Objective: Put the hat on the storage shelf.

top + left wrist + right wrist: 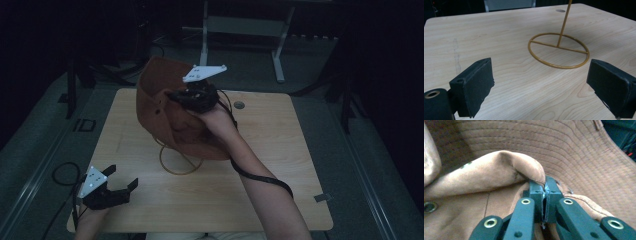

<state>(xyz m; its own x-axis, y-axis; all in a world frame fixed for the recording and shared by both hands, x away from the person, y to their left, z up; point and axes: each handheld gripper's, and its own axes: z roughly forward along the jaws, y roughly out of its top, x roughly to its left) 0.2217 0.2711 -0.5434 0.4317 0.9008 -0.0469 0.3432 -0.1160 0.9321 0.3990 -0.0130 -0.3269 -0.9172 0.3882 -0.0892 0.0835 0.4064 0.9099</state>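
Right gripper [175, 97] pinches a fold of the brown bucket hat [165, 107], jaws pressed together on the fabric; in the right gripper view [545, 185] the cloth bunches just above the pads, with the stitched brim spread behind. Hat is held up over the far middle of the wooden table [280, 165], above the yellow wire hat stand [180, 162], whose round base ring rests flat on the tabletop. Left gripper [121, 176] sits low at the near left corner, jaws spread wide with nothing between them; its own view shows the stand's ring and upright rod [559, 50] ahead of it.
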